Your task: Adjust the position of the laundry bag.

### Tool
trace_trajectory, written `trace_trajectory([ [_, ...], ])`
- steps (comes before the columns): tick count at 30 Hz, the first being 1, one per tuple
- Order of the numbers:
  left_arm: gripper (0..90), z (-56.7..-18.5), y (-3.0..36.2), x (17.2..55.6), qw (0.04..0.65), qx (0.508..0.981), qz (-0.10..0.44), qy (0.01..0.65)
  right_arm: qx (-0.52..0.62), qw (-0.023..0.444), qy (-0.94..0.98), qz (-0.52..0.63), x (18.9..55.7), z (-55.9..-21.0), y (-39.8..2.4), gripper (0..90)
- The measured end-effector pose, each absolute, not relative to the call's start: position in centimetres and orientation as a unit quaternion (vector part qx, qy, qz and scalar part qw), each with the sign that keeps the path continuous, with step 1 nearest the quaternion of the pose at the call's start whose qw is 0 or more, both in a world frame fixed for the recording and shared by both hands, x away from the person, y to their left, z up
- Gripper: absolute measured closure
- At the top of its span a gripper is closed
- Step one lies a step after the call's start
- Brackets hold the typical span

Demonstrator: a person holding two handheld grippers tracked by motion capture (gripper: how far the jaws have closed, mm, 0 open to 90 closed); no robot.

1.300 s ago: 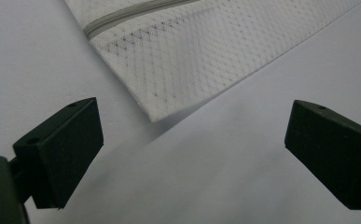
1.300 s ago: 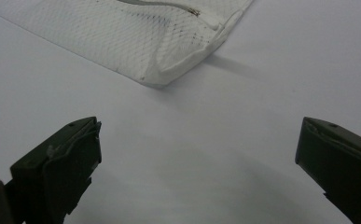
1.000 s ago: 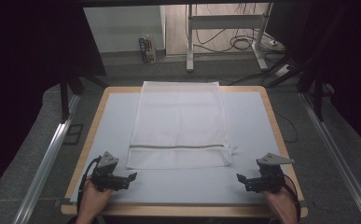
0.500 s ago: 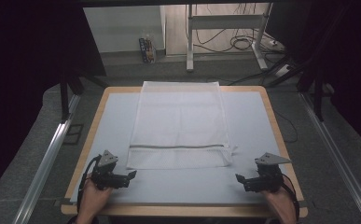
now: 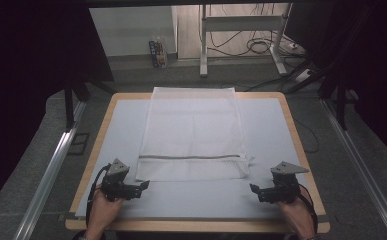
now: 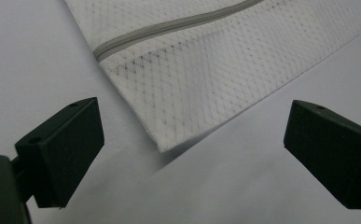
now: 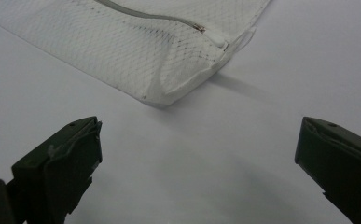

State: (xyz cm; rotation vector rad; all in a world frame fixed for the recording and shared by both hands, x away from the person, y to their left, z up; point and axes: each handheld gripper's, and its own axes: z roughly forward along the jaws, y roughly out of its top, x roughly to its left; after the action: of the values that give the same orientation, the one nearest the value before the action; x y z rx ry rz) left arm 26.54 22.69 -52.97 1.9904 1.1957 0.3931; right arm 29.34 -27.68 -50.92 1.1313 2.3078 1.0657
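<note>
a white mesh bag point(image 5: 193, 135) lies flat mid-table, long axis running 12 to 6 o'clock, grey zip point(image 5: 193, 157) shut across its 6 o'clock end.

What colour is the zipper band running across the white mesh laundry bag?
Grey, on the white diamond-mesh laundry bag; the zipper band shows best in the left gripper view.

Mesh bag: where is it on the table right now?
In the high view the mesh bag lies flat mid-table, its zipper end nearest the person, between the open left gripper and right gripper.
</note>
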Motion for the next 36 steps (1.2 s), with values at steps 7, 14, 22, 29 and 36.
trace_trajectory([
  [7, 5.2, -53.0, 22.9, 27.0, 0.382, 0.778, 0.157, 0.473, 0.408, 0.177, 0.809, 0.385, 29.9, -50.9, -27.6, 0.0],
  [14, 2.1, -53.1, 23.2, 27.6, 0.383, 0.775, 0.157, 0.478, 0.411, 0.161, 0.808, 0.390, 30.5, -50.7, -27.5, 0.0],
  [22, 5.2, -53.0, 23.6, 28.7, 0.376, 0.768, 0.180, 0.486, 0.406, 0.164, 0.814, 0.381, 31.2, -50.3, -26.9, 9.9],
  [29, 11.0, -52.9, 23.4, 29.6, 0.366, 0.771, 0.191, 0.485, 0.408, 0.153, 0.823, 0.364, 32.5, -50.1, -26.2, 17.0],
  [36, 16.4, -52.9, 23.4, 30.3, 0.362, 0.773, 0.196, 0.483, 0.399, 0.169, 0.824, 0.366, 33.3, -49.5, -25.4, 31.8],
])
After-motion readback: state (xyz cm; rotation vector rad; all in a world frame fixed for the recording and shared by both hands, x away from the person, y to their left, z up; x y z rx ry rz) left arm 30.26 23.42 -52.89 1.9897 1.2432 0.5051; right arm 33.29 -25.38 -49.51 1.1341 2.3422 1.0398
